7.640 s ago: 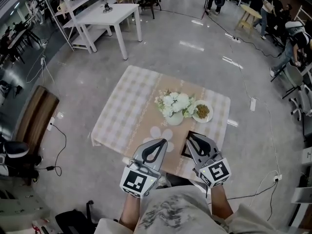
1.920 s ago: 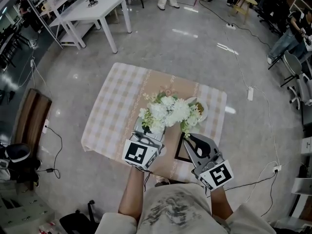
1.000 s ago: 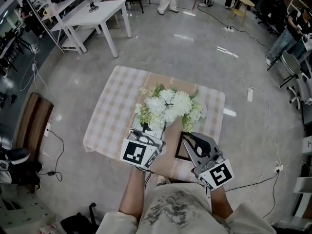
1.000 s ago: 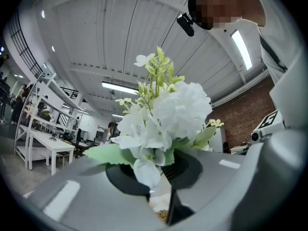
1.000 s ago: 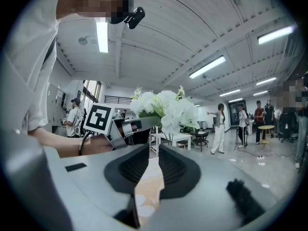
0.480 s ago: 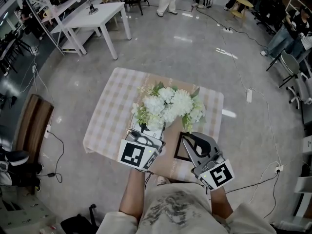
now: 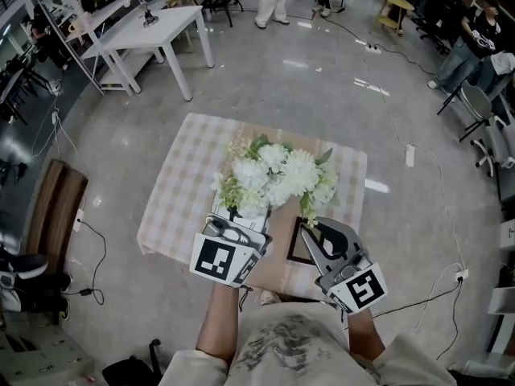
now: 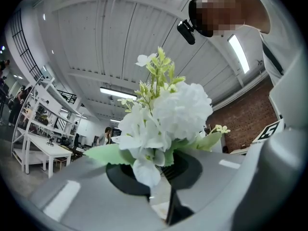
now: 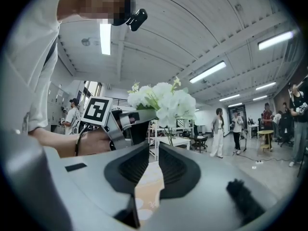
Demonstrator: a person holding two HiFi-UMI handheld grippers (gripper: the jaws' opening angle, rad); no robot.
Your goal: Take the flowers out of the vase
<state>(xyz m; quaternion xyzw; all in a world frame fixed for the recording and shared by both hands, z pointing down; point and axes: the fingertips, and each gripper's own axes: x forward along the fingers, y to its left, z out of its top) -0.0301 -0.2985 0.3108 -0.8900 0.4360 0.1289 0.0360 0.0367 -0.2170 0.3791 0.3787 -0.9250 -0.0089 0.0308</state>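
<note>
A bunch of white flowers (image 7: 278,175) with green leaves hangs above the checked table (image 7: 181,191), and my left gripper (image 7: 239,219) is shut on its stems. In the left gripper view the blossoms (image 8: 168,119) rise straight out of the jaws of the left gripper (image 8: 166,177), which tilts slightly upward. The vase is hidden under the bunch in the head view. My right gripper (image 7: 315,230) stays low at the table's near edge, right of the bunch. Its jaws stand a narrow gap apart with nothing between them (image 9: 150,165). From there the flowers (image 9: 163,102) show ahead.
A black-framed flat object (image 7: 296,246) lies on the table beside the right gripper. White tables (image 7: 153,30) stand at the back left, a brown bench (image 7: 52,203) is at the left, and cables run over the floor. People stand and sit farther off.
The left gripper has lifted the bunch of flowers a little higher and nearer the head camera. The right gripper has stayed in place.
</note>
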